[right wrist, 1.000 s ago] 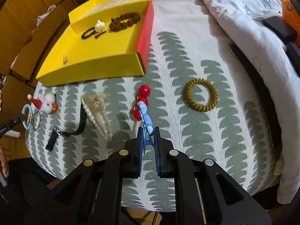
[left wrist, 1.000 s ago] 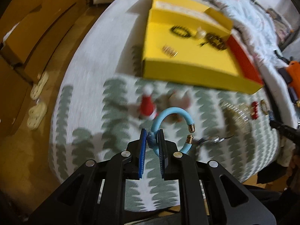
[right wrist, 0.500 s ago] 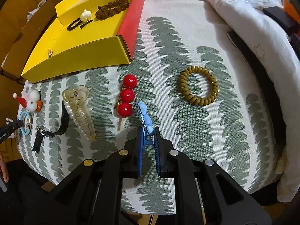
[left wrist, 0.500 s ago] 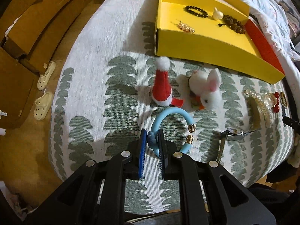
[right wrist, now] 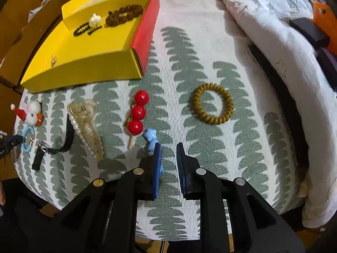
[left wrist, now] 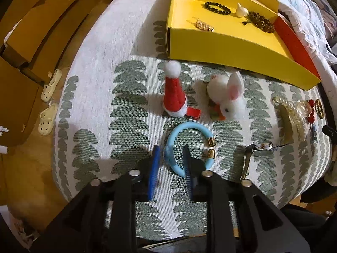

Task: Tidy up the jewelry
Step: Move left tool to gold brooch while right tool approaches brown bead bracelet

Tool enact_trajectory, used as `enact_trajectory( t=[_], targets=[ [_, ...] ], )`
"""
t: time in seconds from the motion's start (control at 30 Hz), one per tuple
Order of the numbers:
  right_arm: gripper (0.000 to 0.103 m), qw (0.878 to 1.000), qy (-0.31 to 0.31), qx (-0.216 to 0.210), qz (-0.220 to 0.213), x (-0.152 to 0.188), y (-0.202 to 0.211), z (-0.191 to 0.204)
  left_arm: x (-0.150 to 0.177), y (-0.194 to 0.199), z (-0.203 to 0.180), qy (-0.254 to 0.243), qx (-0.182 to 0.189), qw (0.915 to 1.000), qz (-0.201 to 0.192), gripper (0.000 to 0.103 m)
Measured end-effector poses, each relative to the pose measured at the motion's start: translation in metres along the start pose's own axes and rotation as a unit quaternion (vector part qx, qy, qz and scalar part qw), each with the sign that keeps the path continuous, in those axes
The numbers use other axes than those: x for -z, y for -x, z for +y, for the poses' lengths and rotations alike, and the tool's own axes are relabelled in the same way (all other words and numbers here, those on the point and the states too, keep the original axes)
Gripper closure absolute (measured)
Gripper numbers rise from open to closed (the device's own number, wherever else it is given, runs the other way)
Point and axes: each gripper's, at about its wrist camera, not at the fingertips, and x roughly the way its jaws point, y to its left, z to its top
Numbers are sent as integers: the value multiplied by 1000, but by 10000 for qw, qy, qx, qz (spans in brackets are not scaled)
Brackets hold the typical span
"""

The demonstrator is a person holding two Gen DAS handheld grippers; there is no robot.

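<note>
Left gripper (left wrist: 170, 147): jaws opening, straddling the smooth blue bangle (left wrist: 189, 145), which lies on the woven leaf-print bed cover (left wrist: 130, 105). Felt Santa hat clip (left wrist: 173, 97) and fluffy rabbit clip (left wrist: 229, 99) sit just beyond it. Right gripper (right wrist: 168, 147): jaws opening; glossy blue clip (right wrist: 151, 137) rests against its left pad. Red-bead pin (right wrist: 138, 112) lies just beside, coiled mustard hair tie (right wrist: 212, 103) apart, yellow cardboard box (right wrist: 84, 69) further back.

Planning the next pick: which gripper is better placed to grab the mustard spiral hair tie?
Right. The right gripper hovers near the mustard spiral hair tie, jaws opening off the blue clip. The left gripper is at the far end, over the blue bracelet.
</note>
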Motion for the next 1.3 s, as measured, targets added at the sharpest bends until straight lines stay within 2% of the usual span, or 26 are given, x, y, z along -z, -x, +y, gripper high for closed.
enact_trajectory(
  t=[0.13,0.17,0.3,0.4,0.47,0.63,0.77,0.9,1.07,1.3],
  targets=[
    [82,9998,-37,40,-211,-4,11,2,0,9,5,87,88,9999,-63,69],
    [82,9996,-49,67,-276,-5,13,2,-2,12,6,118,124,9998,-89,66],
    [82,9978,-89,14,-659,-13,30,6,-6,35,9,167,420,9982,-394,53],
    [82,9958,-73,-109,-908,-19,41,12,-9,51,7,147,611,9960,-641,47],
    [82,9947,-33,-201,-1008,-25,46,18,-14,62,4,109,702,9937,-862,44],
    [82,9923,174,-364,-1173,-38,53,39,-26,82,-5,-44,1021,9880,-1159,42],
    [82,9915,280,-408,-1204,-51,51,55,-41,97,-18,-168,1086,9835,-1439,28],
    [82,9910,416,-454,-1188,-67,44,74,-67,89,-28,-160,1205,9842,-1289,27],
    [82,9906,579,-522,-1125,-89,31,92,-101,71,-38,-150,1134,9876,-1072,27],
    [82,9907,435,-702,-1083,-113,10,87,-136,29,-51,-139,1216,9904,-639,27]
  ],
)
